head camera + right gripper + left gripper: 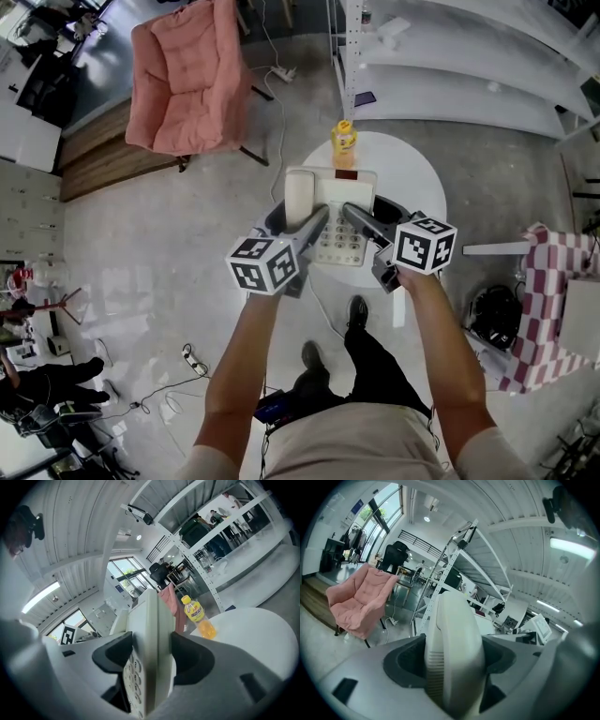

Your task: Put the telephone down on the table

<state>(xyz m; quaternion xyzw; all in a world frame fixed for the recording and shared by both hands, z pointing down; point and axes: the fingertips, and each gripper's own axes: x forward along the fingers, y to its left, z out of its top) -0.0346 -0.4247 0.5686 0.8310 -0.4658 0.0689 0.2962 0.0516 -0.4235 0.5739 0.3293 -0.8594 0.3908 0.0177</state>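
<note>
A white desk telephone [339,225] with a keypad is held between both grippers over the round white table [417,183]. My left gripper [312,223] is shut on its handset [298,197], which fills the gap between the jaws as a pale ribbed handset [452,648] in the left gripper view. My right gripper [361,220] is shut on the right edge of the telephone base [147,653], whose keys show beside the jaw. I cannot tell whether the phone touches the table.
A yellow drink bottle [344,143] stands at the table's far edge, seen again as the bottle [199,616] on the table [253,630]. A pink armchair [187,75] is far left, white shelving [469,66] far right, a checkered cloth [548,309] at right.
</note>
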